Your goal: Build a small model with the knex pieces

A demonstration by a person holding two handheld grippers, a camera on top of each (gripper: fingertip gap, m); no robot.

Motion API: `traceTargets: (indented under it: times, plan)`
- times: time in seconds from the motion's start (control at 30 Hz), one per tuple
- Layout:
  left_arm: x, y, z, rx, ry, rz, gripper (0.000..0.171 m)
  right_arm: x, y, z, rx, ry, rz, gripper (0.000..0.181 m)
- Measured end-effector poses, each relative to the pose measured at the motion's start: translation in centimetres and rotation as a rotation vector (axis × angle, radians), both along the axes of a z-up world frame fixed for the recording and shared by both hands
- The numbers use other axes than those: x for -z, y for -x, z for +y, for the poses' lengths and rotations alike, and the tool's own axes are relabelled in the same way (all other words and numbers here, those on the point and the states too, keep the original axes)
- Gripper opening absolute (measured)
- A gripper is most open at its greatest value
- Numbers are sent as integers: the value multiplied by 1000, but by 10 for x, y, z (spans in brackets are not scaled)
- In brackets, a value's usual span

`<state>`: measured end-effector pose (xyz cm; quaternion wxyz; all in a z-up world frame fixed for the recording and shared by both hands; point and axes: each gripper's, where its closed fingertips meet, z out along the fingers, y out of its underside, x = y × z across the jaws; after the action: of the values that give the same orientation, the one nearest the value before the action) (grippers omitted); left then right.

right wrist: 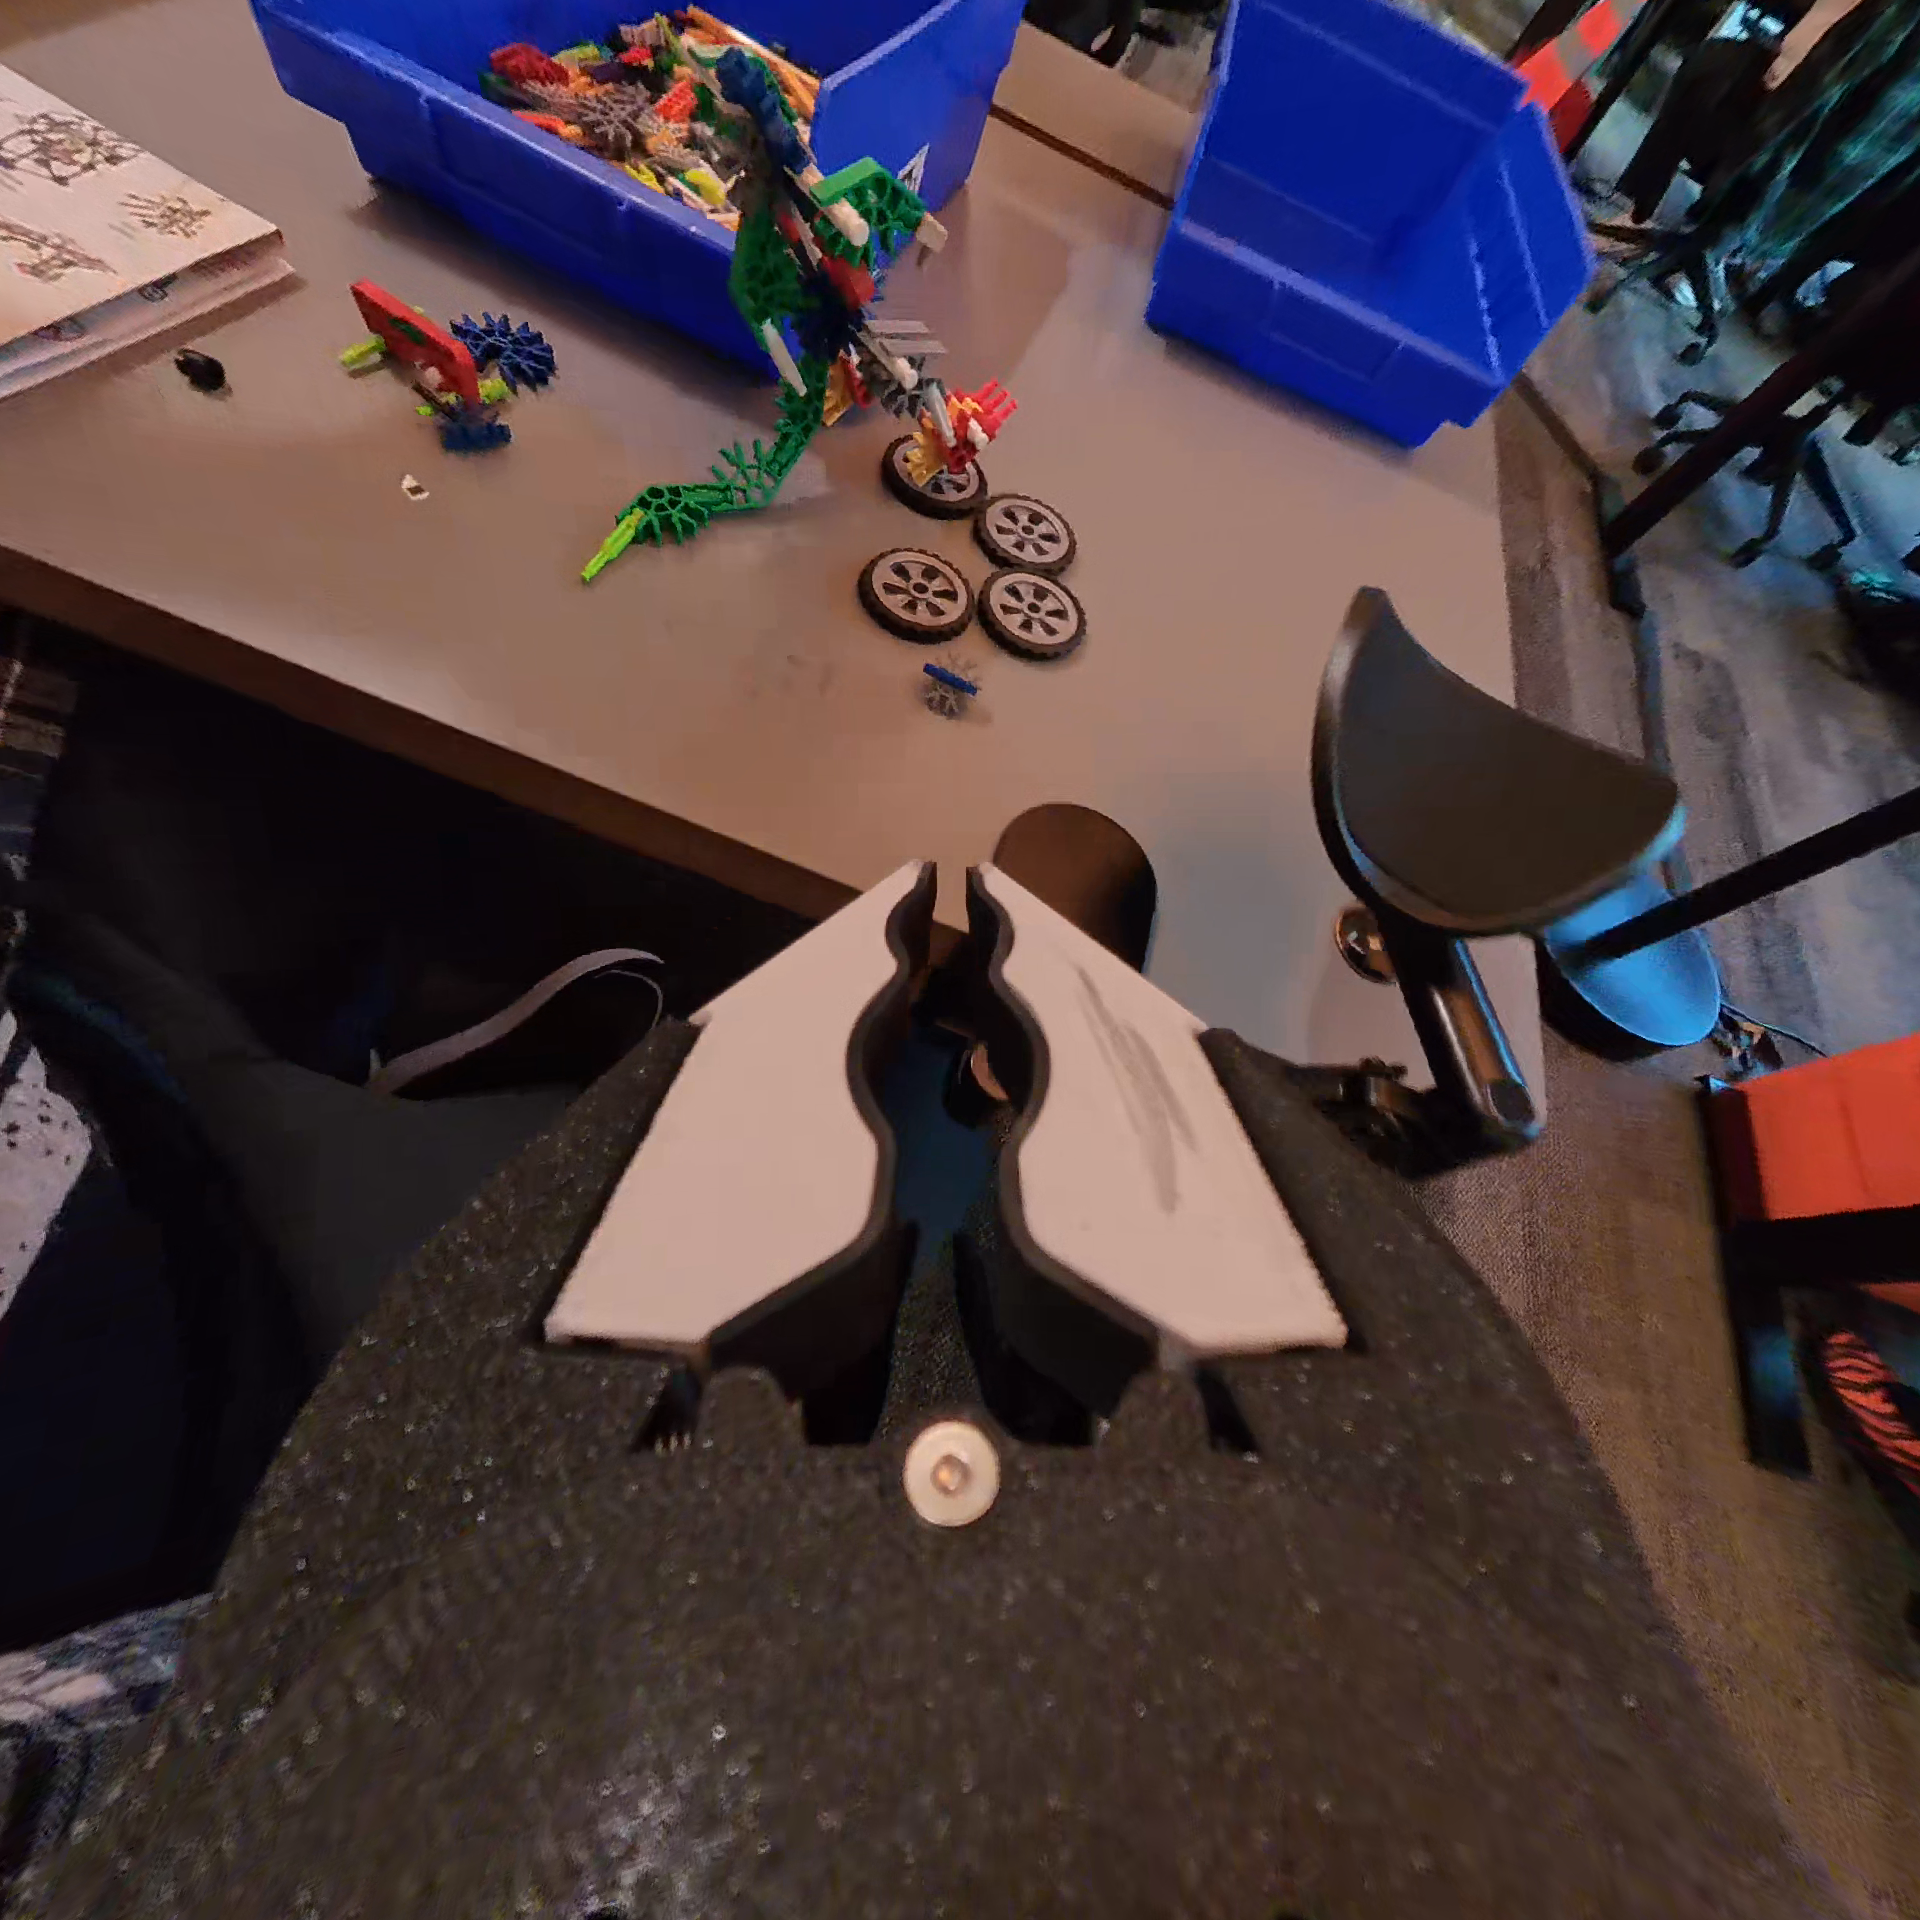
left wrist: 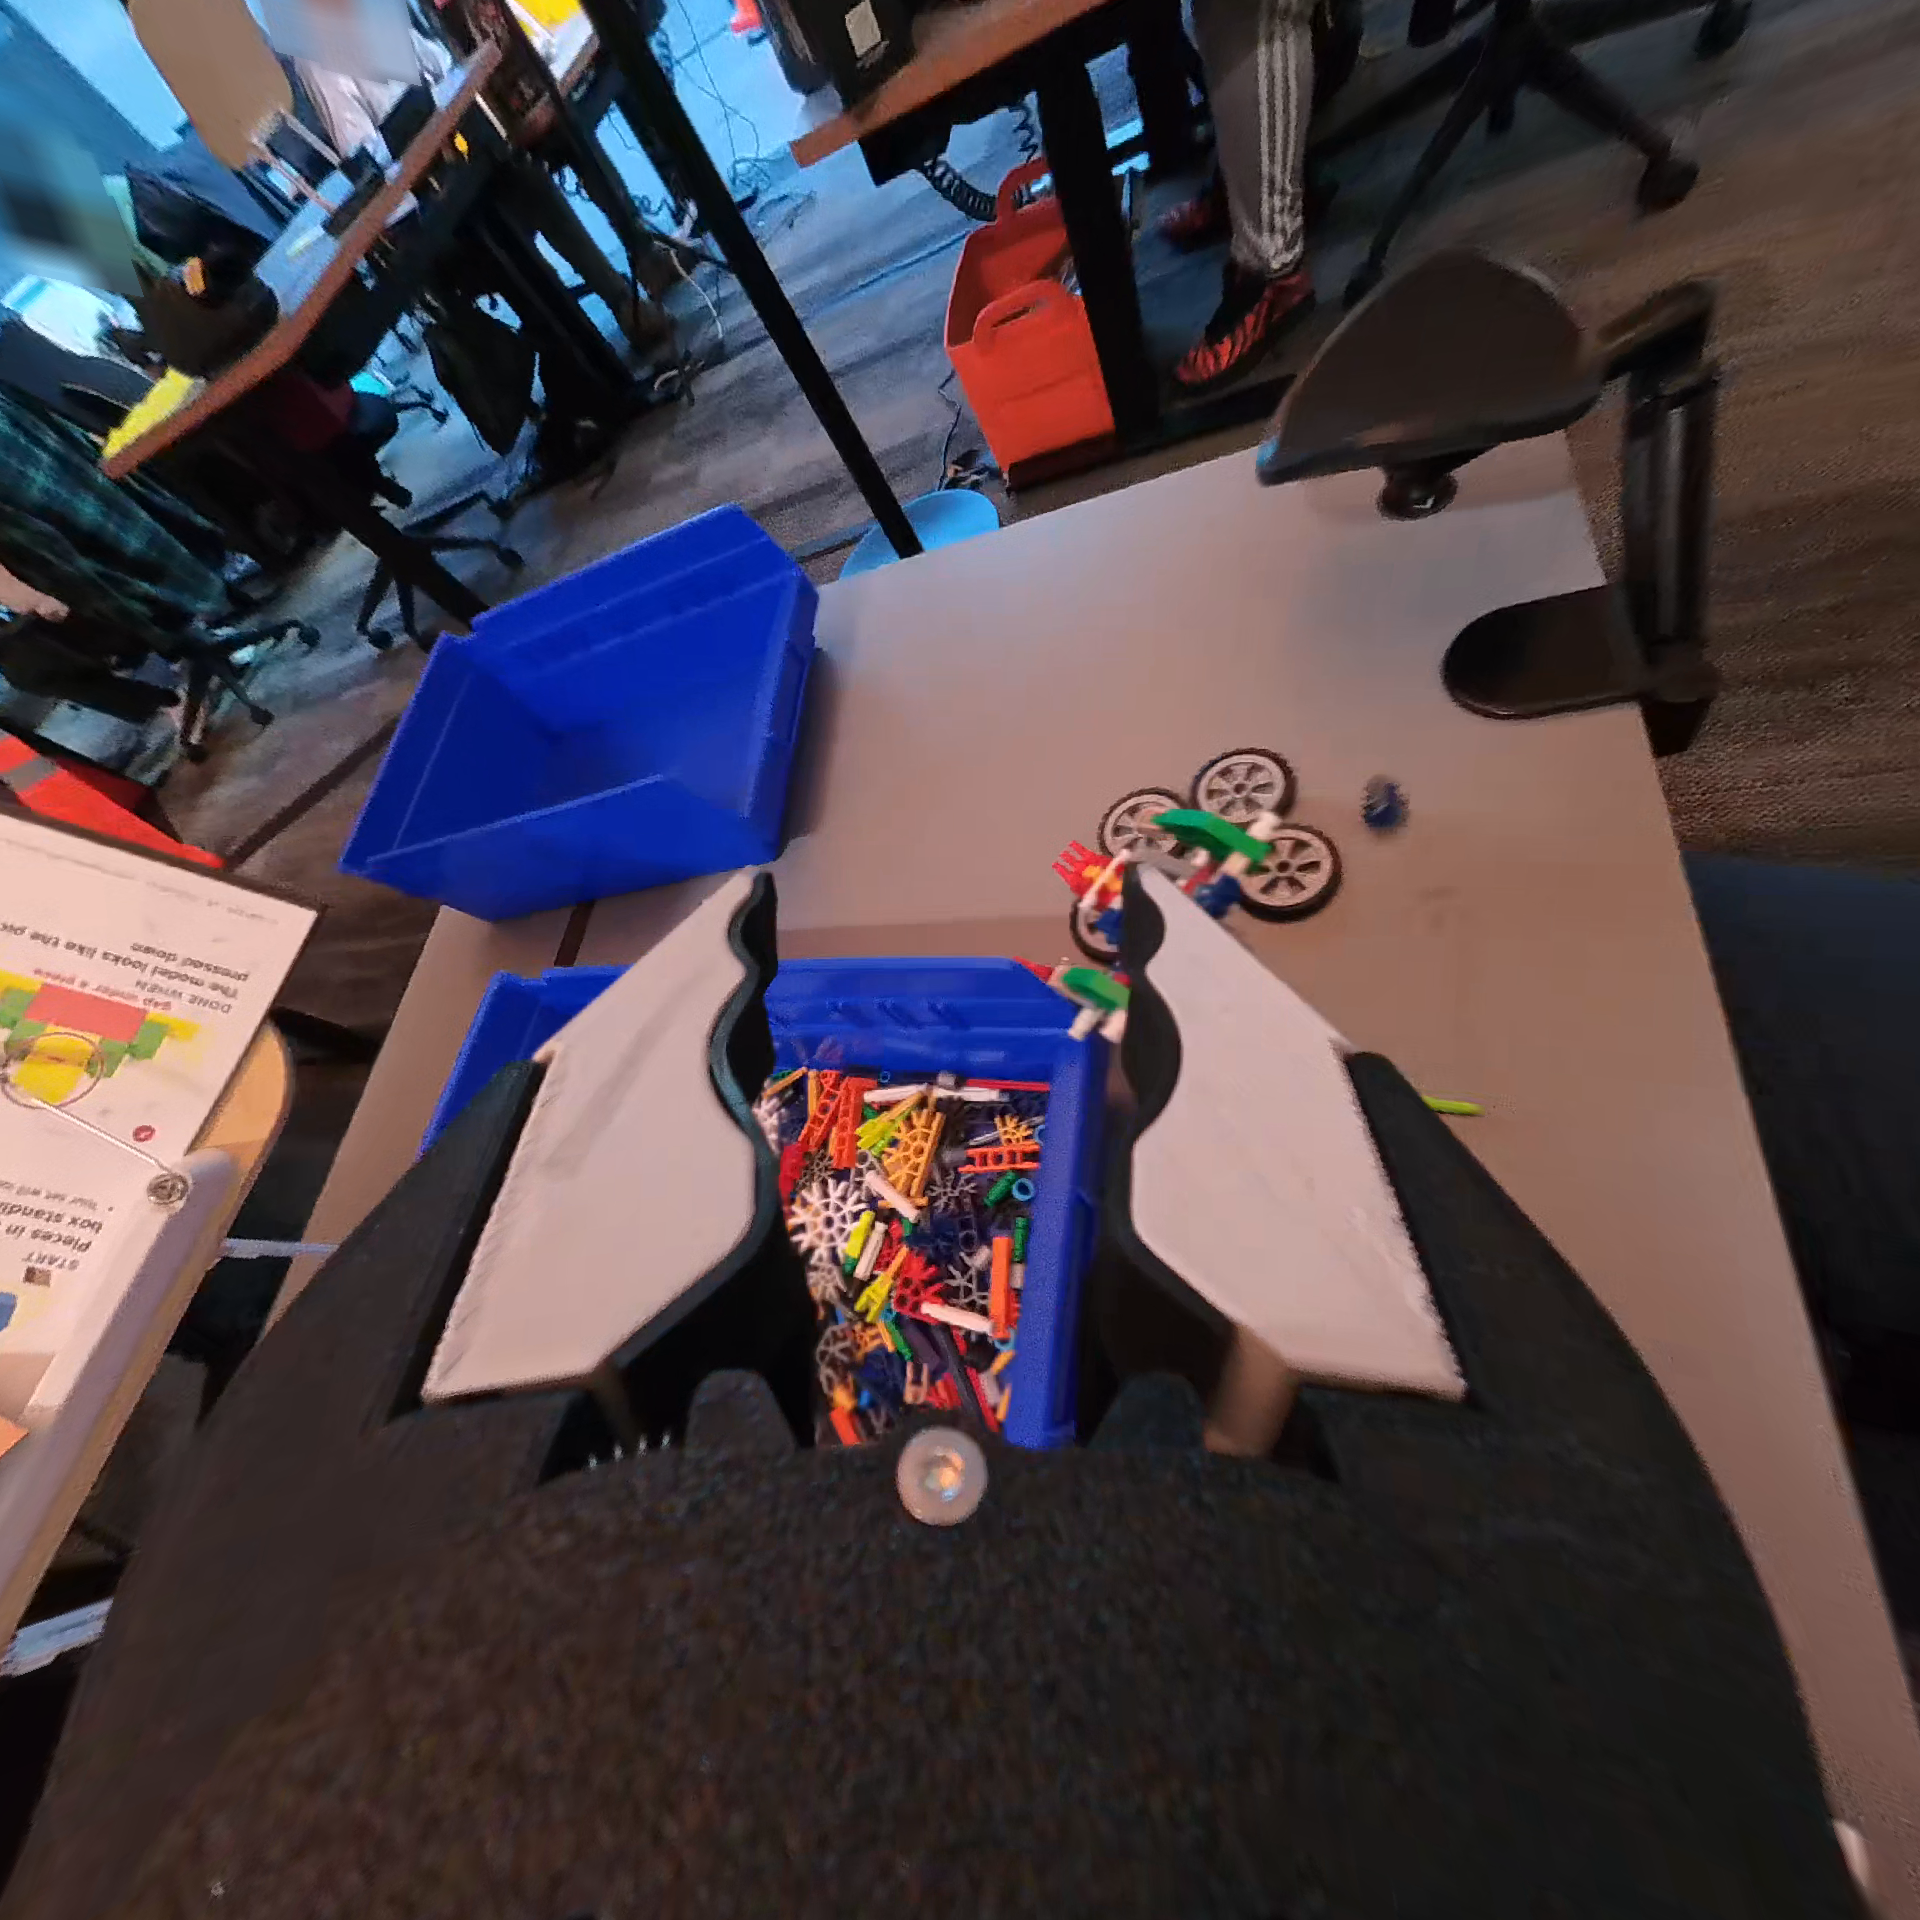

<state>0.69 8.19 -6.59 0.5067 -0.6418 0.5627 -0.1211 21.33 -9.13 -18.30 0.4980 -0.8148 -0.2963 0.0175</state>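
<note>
The left gripper (left wrist: 948, 894) is nearest the lens. Its fingers stand wide apart and hold nothing. Directly below and between them sits a blue bin (left wrist: 1075, 1195) heaped with small plastic building pieces (left wrist: 914, 1195): rods, snowflake-shaped connectors and ladder-like strips in many colours. The pieces lie tangled and overlapping, so I judge that any one of them would be hard to pinch alone. Only a piece lying on top with free ends offers a clean hold.

Beyond the left fingertip, an empty blue bin (left wrist: 582, 769) lies tipped on the counter (left wrist: 1039, 675). Just past the right fingertip is a wheeled model (left wrist: 1205, 852), partly hidden by that finger. A small blue piece (left wrist: 1382, 805) lies farther out to its right.

The right gripper (right wrist: 951, 873) hangs at the counter's near edge. Its fingers are almost closed, with only a thin slit at the tips and nothing between them. A black disc (right wrist: 1081, 862) sits just behind the tips, and a curved black pad (right wrist: 1455, 779) on a clamp arm stands off to their right.

Well ahead of these fingers lie three loose wheels (right wrist: 1023, 535). A small blue and grey connector (right wrist: 951, 686) lies nearer than the wheels. A tall green model (right wrist: 790, 270) leans against the full bin's corner, and left of it is a small red and blue assembly (right wrist: 436, 364).
</note>
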Motion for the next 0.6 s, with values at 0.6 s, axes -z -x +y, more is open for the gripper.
traceTargets:
  times: [0.6]
  plan:
    - [87, 45, -91, -224, 130, 34, 87, 92, -59, -91, -18, 140, 80, 14]
